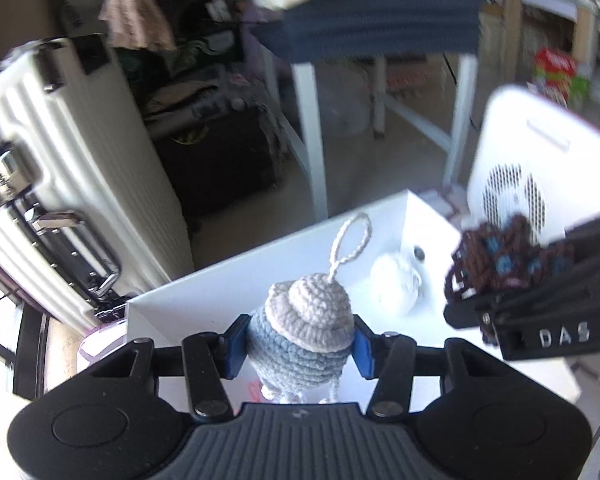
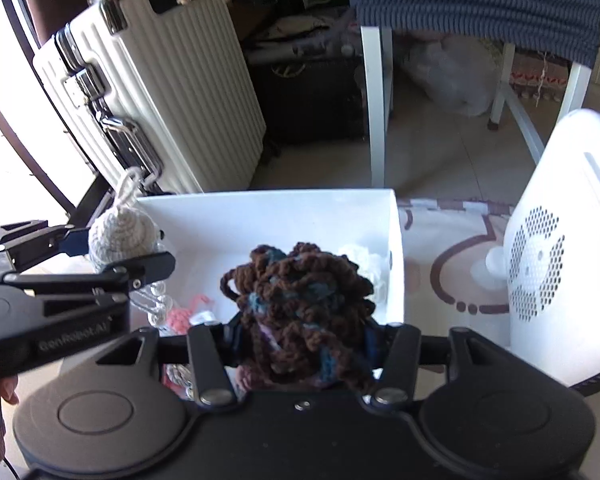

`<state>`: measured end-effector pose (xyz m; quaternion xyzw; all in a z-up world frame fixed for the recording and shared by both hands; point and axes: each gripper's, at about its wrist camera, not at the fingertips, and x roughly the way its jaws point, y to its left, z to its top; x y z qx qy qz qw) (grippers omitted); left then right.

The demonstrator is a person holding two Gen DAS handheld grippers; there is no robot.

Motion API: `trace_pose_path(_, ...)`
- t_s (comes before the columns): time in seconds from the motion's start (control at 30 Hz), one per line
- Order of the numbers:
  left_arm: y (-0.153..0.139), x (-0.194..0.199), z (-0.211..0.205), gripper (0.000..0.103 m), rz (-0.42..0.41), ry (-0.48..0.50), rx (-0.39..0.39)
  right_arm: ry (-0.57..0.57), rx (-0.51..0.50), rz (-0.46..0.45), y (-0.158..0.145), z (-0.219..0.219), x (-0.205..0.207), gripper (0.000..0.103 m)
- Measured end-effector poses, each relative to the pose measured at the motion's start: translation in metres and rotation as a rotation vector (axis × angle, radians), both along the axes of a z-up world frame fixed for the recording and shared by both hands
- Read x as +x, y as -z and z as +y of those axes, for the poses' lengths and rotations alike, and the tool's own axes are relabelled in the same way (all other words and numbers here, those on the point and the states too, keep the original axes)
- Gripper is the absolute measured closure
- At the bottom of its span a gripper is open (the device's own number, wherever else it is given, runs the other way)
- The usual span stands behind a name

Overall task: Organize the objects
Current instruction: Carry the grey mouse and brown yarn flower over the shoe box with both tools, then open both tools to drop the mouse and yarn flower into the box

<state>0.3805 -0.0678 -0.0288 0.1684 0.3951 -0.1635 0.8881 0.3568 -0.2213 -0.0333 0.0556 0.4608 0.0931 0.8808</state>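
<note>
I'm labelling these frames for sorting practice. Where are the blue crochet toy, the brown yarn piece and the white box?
blue crochet toy [image 1: 300, 344], left wrist view, on its blue body below the beige cap.
brown yarn piece [image 2: 304, 312], right wrist view, middle of the bundle.
white box [image 2: 260, 216], right wrist view, on its far inner wall.

Brown yarn [image 2: 304, 312] totally covers the right gripper [image 2: 300, 340] pads, so can't see the contact. Left view's pretty blurry past the box [image 1: 260, 272]. White lump [image 1: 394, 284] ahead of the left gripper [image 1: 300, 350]? No clue what it is.
</note>
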Motion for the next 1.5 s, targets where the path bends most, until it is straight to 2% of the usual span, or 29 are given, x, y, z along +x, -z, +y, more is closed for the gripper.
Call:
trace_pose_path(0.23,0.041,-0.002,-0.030,0.051,0.070,0.137,0.164,0.016,0.001,0.063,0.016,-0.003,0.008,0.050)
trace_pose_path(0.43,0.057,-0.001,-0.038,0.051,0.115,0.179,0.218,0.029,0.019,0.090,0.022,-0.006,0.013,0.050)
trace_pose_path(0.6,0.062,0.001,-0.036,0.049,0.128,0.179,0.211,0.041,0.032,0.104,0.025,-0.008,0.016,0.050)
trace_pose_path(0.63,0.063,0.002,-0.035,0.045,0.127,0.170,0.208,0.041,0.032,0.106,0.026,-0.008,0.017,0.050)
trace_pose_path(0.67,0.063,0.003,-0.035,0.034,0.124,0.154,0.209,0.041,0.032,0.107,0.026,-0.007,0.017,0.050)
trace_pose_path(0.73,0.063,0.003,-0.033,0.025,0.121,0.144,0.210,0.037,0.035,0.110,0.027,-0.006,0.017,0.050)
trace_pose_path(1.2,0.072,-0.005,-0.027,0.025,0.189,0.185,0.240,0.043,0.009,0.132,0.041,0.001,0.022,0.048)
trace_pose_path(1.3,0.072,-0.005,-0.025,0.025,0.194,0.181,0.242,0.048,0.000,0.117,0.043,0.002,0.021,0.042)
trace_pose_path(1.33,0.072,-0.006,-0.024,0.025,0.196,0.180,0.242,0.065,-0.010,0.105,0.043,0.002,0.021,0.032)
trace_pose_path(1.37,0.072,-0.006,-0.023,0.025,0.199,0.178,0.242,0.079,-0.021,0.093,0.043,0.002,0.020,0.028)
trace_pose_path(1.5,0.074,-0.005,-0.022,0.025,0.213,0.174,0.241,0.054,-0.050,0.087,0.042,0.004,0.020,0.025)
